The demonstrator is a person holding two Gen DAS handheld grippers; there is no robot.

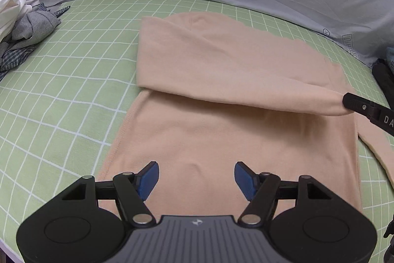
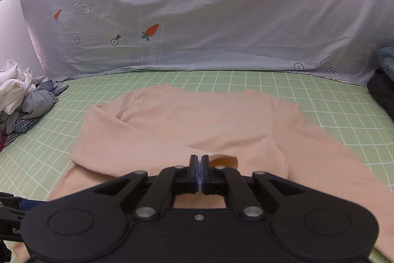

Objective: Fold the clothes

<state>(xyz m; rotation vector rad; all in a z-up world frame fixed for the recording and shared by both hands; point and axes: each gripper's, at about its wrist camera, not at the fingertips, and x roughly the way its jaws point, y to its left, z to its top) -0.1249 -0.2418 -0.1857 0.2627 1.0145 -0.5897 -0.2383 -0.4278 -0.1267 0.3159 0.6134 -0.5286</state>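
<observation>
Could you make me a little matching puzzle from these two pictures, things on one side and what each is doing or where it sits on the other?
Things:
1. left claw
2. right claw
3. peach top
4. pile of clothes

States or places:
A. shut on a sleeve end
B. heaped at the left edge of the bed
C. open above the hem
D. spread on the green checked sheet

Pairs: 1-C, 2-A, 3-D, 4-B

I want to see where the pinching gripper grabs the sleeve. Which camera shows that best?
The left wrist view: there the right gripper clamps the cuff end of the folded sleeve of the peach shirt. In its own view, the right gripper is shut, but its fingers hide the cuff.
</observation>
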